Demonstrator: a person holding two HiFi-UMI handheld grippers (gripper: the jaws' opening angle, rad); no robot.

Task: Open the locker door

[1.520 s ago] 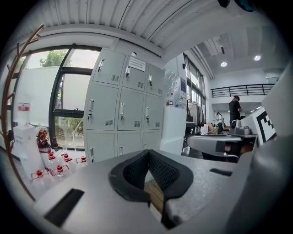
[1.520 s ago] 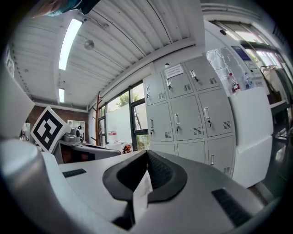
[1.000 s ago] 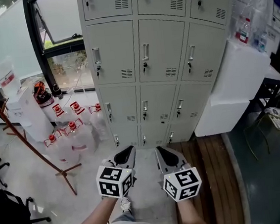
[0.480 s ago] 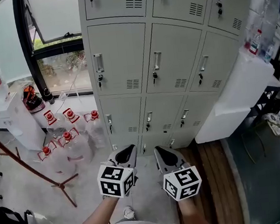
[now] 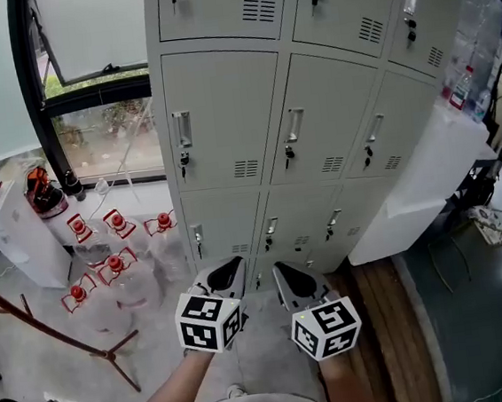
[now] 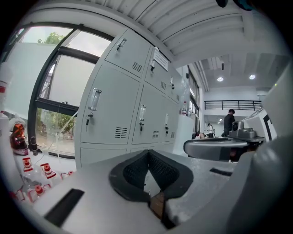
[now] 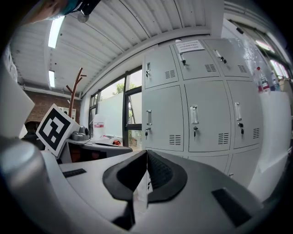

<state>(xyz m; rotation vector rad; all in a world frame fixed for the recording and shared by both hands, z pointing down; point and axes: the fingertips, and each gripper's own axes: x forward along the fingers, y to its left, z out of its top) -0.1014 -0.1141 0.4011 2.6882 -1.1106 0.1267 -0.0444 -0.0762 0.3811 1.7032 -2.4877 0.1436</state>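
Observation:
A bank of grey lockers stands ahead with every door closed. Each door has a vertical handle with a key below it. The lockers also fill the left gripper view and the right gripper view. My left gripper and right gripper are held side by side low in the head view, short of the bottom row of doors and touching nothing. Each is shut with its tips together and nothing between them, as the left gripper view and right gripper view show.
Several large water bottles with red caps lie on the floor at the left, beside a white dispenser. A coat stand's leg slants across the lower left. A white cabinet adjoins the lockers on the right. A person stands far off.
Both grippers and the head view have come closer to the lockers, which now look larger. The grippers stay side by side and shut.

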